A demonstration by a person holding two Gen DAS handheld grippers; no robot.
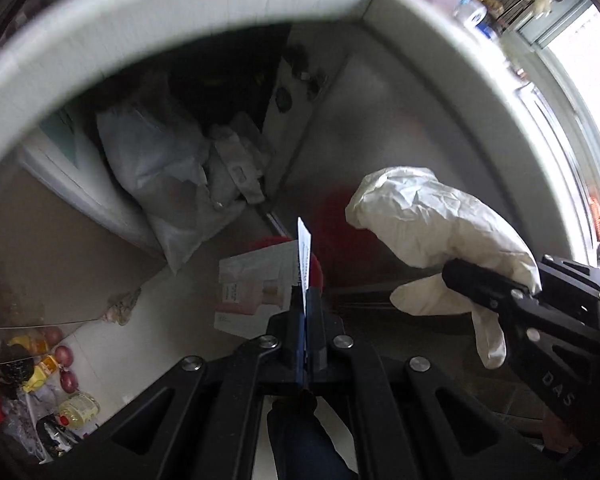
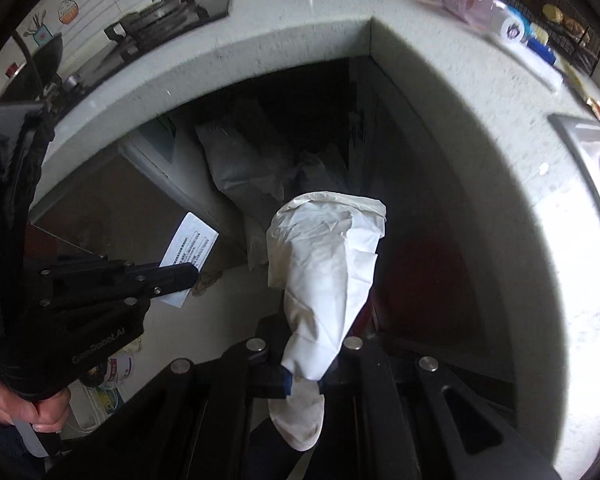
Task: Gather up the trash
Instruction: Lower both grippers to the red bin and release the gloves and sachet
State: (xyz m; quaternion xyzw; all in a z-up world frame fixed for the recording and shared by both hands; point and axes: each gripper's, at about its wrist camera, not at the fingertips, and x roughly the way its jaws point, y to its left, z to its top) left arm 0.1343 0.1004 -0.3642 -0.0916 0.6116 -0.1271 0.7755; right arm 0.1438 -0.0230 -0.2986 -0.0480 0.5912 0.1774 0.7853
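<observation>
Both tongs are held side by side, pointing down into the dark corner under the white worktop (image 2: pixel 300 12).

The left tongs (image 1: pixel 305 300) are clenched on one thin paper slip (image 1: pixel 303 256). In the left wrist view the slip stands on its edge between the two closed fingers and sticks out forward past the tips. In the right wrist view the same paper slip (image 2: pixel 190 246) shows its flat face with printed lines, and a bare hand (image 2: pixel 24 408) grips the handle below the left tongs.

The right tongs (image 2: pixel 304 376) are clenched on one white glove (image 2: pixel 324 276). The glove is pinched near its finger end; one glove finger hangs down behind the tips, and the wrinkled wide cuff stands out forward, well past the tips. In the left wrist view the white glove (image 1: pixel 432 224) is to the right of the slip, near it but apart from it.

Just beyond the left tongs, on the floor, lies one flat white and pink box (image 1: pixel 252 292), and something red behind it is partly hidden. At the left side, on the floor, I count two red onions (image 1: pixel 66 368) and one bottle of yellow oil (image 1: pixel 80 410) among other blurred things.

Farther in, in the corner, leans one large pale sack (image 1: pixel 156 168) with crumpled plastic beside it. On the worktop, far away, there are one black stove (image 2: pixel 168 12) and the steel rim of one sink (image 2: pixel 588 152).
</observation>
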